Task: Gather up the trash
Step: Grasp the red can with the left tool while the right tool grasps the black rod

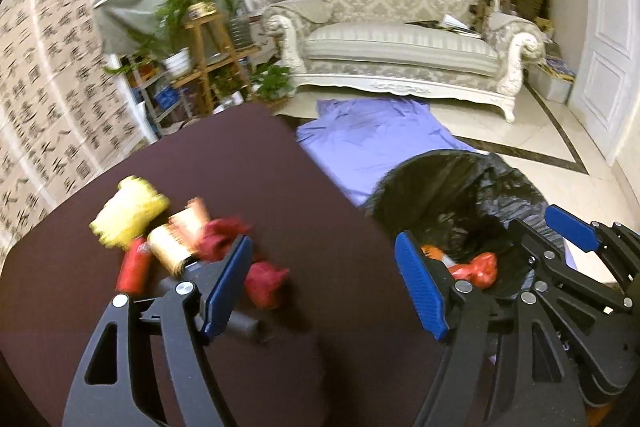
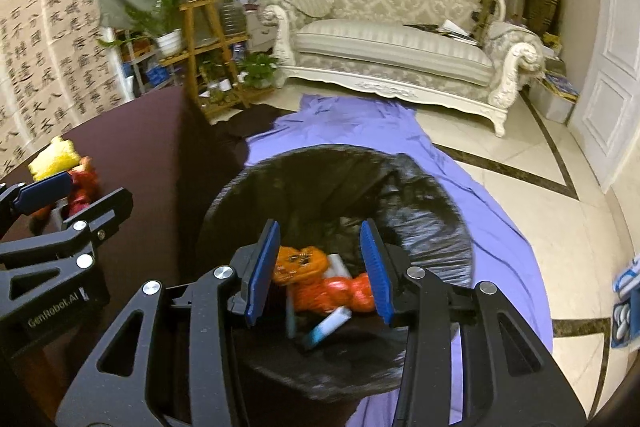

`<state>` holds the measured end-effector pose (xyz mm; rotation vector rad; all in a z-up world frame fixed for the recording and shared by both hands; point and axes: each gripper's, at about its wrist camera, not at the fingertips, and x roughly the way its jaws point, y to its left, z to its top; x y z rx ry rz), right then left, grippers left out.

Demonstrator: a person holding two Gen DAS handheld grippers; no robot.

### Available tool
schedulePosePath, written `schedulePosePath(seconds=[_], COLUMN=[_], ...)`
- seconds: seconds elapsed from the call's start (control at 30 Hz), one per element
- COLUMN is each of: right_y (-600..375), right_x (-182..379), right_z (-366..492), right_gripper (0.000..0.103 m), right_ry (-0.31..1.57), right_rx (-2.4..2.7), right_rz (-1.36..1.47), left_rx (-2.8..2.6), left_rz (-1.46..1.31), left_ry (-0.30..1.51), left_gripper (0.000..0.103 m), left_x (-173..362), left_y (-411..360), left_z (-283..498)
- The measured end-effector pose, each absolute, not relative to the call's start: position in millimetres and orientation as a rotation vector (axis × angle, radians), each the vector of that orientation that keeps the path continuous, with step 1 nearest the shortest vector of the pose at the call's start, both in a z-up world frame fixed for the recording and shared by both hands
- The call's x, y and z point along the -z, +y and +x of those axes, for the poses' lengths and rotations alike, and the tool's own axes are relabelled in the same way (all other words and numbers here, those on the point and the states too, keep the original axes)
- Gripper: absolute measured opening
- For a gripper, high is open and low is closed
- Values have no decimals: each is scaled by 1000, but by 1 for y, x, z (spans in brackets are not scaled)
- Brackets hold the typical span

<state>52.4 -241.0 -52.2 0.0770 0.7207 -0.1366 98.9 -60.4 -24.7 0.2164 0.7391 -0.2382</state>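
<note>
A heap of trash lies on the dark brown table: a yellow crumpled wrapper, a gold packet, a red tube and red crumpled wrappers. My left gripper stands open over the table's right part, just right of the heap, with nothing between its fingers. To the right stands a bin with a black bag. Orange wrappers and white and blue scraps lie inside it. My right gripper hangs open above the bin's mouth, holding nothing.
A purple cloth covers the tiled floor under and beyond the bin. A cream sofa stands at the back, a wooden plant shelf to its left. A white door is on the right. A dark grey cylinder lies by my left finger.
</note>
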Motion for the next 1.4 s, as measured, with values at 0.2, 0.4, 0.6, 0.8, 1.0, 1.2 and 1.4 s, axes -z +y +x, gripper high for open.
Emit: schedulePosePath(seconds=[0.2,0.4,0.6,0.8,1.0,1.2,1.4], right_y=[-200,-168,-148,-146,-138,-125,-111], right_x=[45,43,47,46,46,42,40], right_z=[50,51,56,65,74,76,73], right_gripper=[41,41,41,41,41,41,41], right_ry=[716,725,751,767,773,764,756], right_rx=[53,-17,-59,-75,-89,-114,-149], right_rz=[46,10,-18,1,-12,-31,-48], left_rx=[141,51,23,34,62,81,79], left_rz=[183,143,108,103,87,100,80], left_ry=[759,800,831,855,900,881,880], left_gripper=[72,72,72,72,43,25,25], left_x=[27,35,42,48,53,53,49], left_y=[-8,41,61,63,70,71,82], left_z=[92,87,97,115,131,124,111])
